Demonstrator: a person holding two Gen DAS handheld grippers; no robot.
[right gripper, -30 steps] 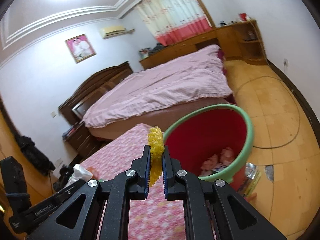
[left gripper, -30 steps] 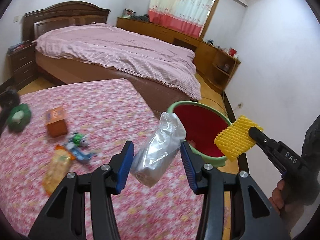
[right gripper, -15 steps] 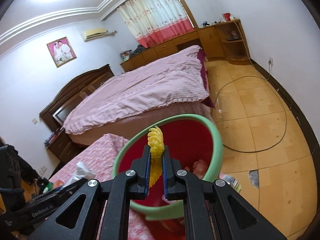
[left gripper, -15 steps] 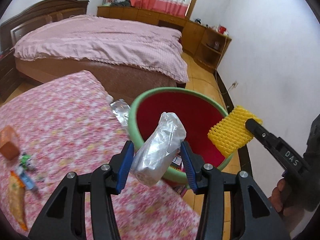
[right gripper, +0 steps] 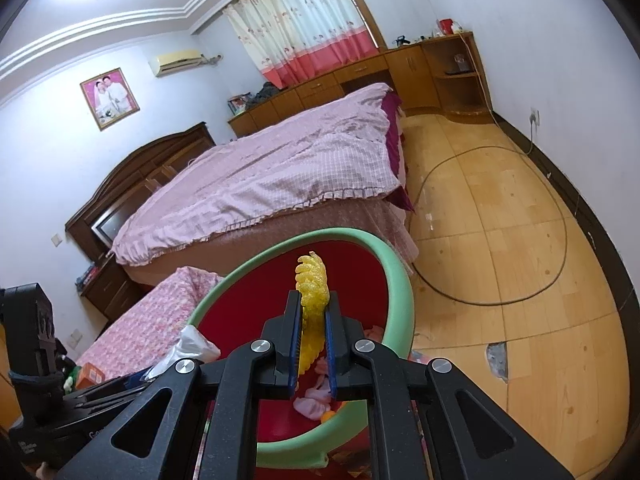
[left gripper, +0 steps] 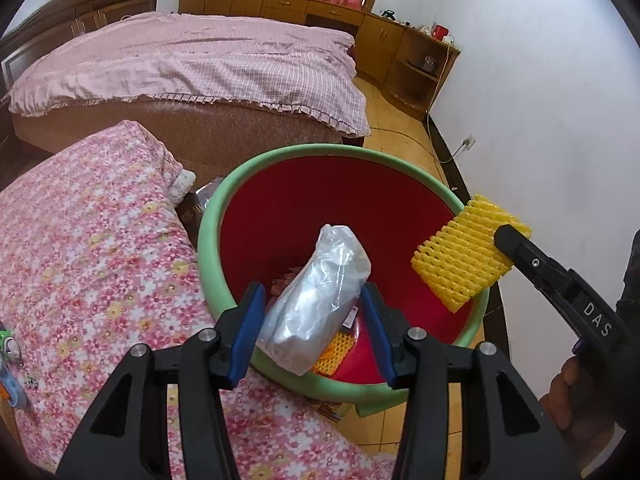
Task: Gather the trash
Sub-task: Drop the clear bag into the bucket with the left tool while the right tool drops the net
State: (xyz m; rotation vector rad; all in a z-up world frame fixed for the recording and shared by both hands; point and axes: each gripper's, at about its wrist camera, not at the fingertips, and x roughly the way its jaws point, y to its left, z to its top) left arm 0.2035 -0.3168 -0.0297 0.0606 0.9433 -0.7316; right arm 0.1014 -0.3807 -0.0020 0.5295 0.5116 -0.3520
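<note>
A red bin with a green rim (left gripper: 224, 200) (right gripper: 400, 280) stands on the floor beside the flowered table. My left gripper (left gripper: 312, 328) is shut on a crumpled clear plastic bag (left gripper: 316, 300) and holds it over the bin's near edge. My right gripper (right gripper: 312, 344) is shut on a yellow foam fruit net (right gripper: 311, 288) (left gripper: 464, 256), held above the bin's right side. Pink scraps (right gripper: 316, 396) and another yellow net (left gripper: 332, 356) lie inside the bin.
The table's pink flowered cloth (left gripper: 88, 248) is at left, with small items at its left edge (left gripper: 8, 360). A bed with a pink cover (left gripper: 192, 60) stands behind. A cable (right gripper: 520, 240) loops on the wooden floor to the right.
Both grippers moved from over the table toward the bin with their loads. The bin now fills the centre of both views.
</note>
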